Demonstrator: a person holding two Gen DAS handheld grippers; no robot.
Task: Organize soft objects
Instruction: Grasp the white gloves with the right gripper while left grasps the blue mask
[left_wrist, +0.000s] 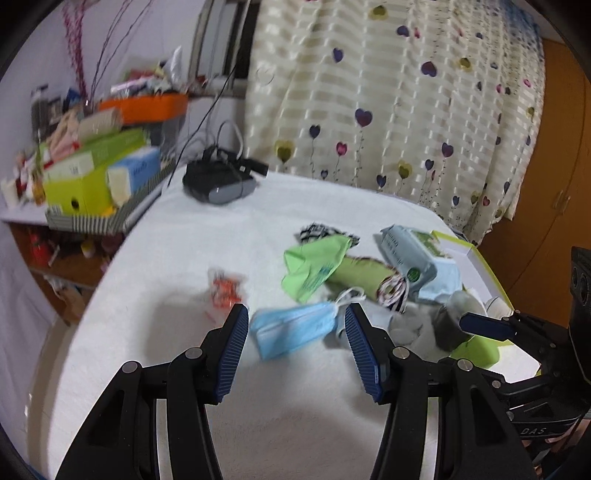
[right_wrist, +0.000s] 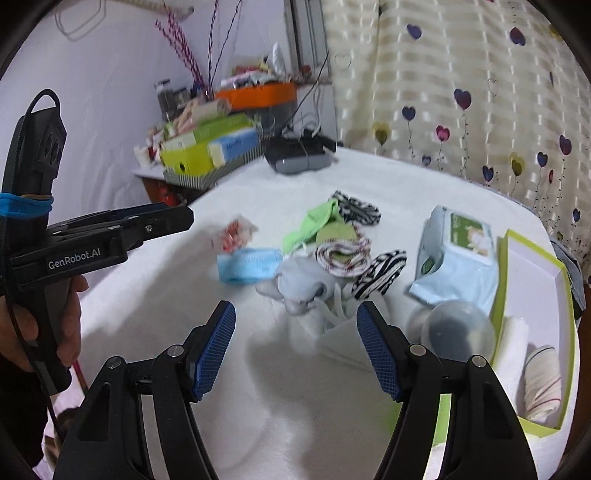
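Note:
A heap of soft things lies on a white-covered table (left_wrist: 177, 258). In the left wrist view my left gripper (left_wrist: 295, 326) is open, and a blue face mask (left_wrist: 291, 330) lies on the cover just past its fingertips, untouched. Behind the mask are a green cloth (left_wrist: 314, 266), a green roll (left_wrist: 362, 277) and a pale blue wipes pack (left_wrist: 417, 262). In the right wrist view my right gripper (right_wrist: 295, 315) is open above a grey-white sock bundle (right_wrist: 303, 288) and a folded white tissue (right_wrist: 343, 341). Striped cloths (right_wrist: 380, 273) lie beyond. The green-rimmed box (right_wrist: 569, 332) holds a rolled sock (right_wrist: 543, 380).
A clear dome (right_wrist: 454, 328) sits beside the box. An orange-red wrapper (left_wrist: 225, 290) lies left of the heap. A black device with cables (left_wrist: 218, 181) rests at the table's far end. A cluttered shelf of boxes (left_wrist: 92, 173) stands at left and a heart-print curtain (left_wrist: 406, 110) hangs behind.

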